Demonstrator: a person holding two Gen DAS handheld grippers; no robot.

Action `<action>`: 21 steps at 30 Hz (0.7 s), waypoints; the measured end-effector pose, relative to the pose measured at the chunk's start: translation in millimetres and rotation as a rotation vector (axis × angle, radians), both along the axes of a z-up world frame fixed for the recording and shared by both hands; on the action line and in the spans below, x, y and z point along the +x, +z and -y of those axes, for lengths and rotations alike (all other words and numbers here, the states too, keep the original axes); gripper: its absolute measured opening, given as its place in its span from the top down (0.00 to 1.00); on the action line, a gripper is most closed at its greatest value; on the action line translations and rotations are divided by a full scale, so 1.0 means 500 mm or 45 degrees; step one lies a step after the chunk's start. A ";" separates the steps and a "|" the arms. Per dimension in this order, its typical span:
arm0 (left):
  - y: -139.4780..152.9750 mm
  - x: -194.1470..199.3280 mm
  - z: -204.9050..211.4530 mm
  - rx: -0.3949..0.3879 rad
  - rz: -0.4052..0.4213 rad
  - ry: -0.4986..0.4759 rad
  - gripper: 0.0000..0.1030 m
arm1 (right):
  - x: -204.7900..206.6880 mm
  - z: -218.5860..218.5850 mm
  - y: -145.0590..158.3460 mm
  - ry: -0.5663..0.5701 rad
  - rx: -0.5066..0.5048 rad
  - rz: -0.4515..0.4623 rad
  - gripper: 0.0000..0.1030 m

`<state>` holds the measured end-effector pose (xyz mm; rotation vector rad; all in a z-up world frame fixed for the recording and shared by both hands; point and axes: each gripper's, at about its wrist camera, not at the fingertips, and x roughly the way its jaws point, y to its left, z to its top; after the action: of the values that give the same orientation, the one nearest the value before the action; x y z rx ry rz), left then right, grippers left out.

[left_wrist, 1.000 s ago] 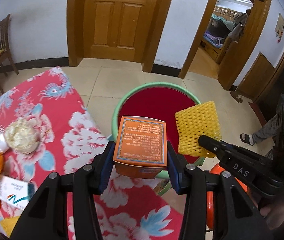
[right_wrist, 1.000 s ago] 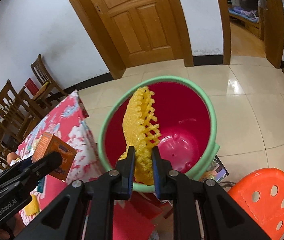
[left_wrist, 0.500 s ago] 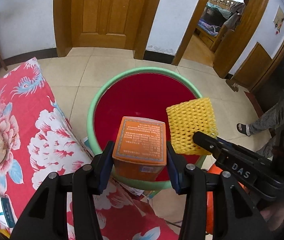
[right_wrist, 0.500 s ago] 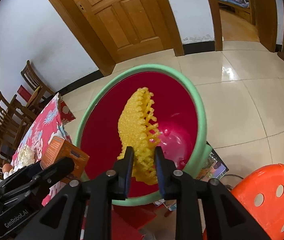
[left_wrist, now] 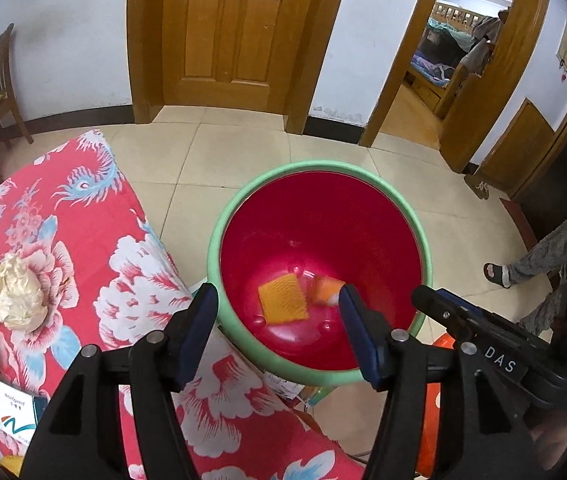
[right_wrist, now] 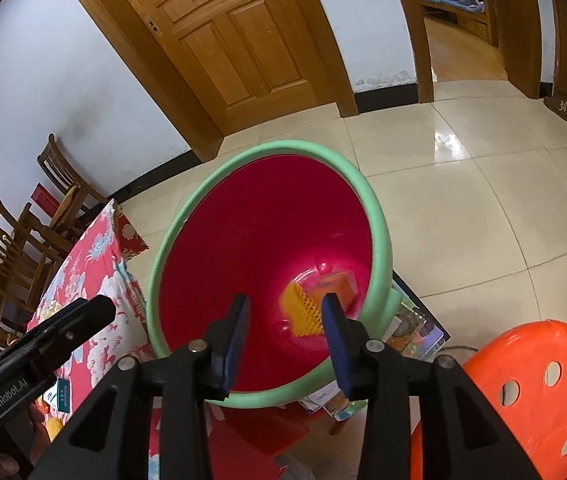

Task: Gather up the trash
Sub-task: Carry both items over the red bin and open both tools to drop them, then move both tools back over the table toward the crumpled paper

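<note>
Tiled floor, red bucket (left_wrist: 379,236) holding foam net (left_wrist: 282,303), orange box (left_wrist: 325,291)

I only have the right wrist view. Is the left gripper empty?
Observer: Yes. The left gripper is open with nothing between its fingers, above the bucket.
Operator: Any trash on the table?
Observer: A crumpled paper wad lies on the tablecloth.
Operator: Anything else near it?
Observer: A white card lies nearer the camera than the wad.
</note>
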<state>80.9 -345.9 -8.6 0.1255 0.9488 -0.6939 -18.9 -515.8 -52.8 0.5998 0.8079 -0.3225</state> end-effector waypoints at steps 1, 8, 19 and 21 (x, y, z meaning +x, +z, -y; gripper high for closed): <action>0.002 -0.002 -0.005 -0.004 -0.001 0.003 0.39 | -0.001 -0.002 0.003 0.000 0.003 0.005 0.60; 0.013 -0.006 -0.040 0.019 -0.002 0.057 0.39 | -0.011 -0.011 0.010 0.011 0.076 -0.017 0.56; 0.041 -0.026 -0.145 0.051 0.077 0.183 0.39 | -0.031 -0.064 0.061 0.062 0.007 0.026 0.51; 0.045 -0.027 -0.168 0.050 0.079 0.211 0.39 | -0.031 -0.080 0.071 0.081 0.002 0.041 0.50</action>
<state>67.4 -261.8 13.9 0.1013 0.9029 -0.5161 -34.3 -476.0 -17.5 0.5787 0.7945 -0.2535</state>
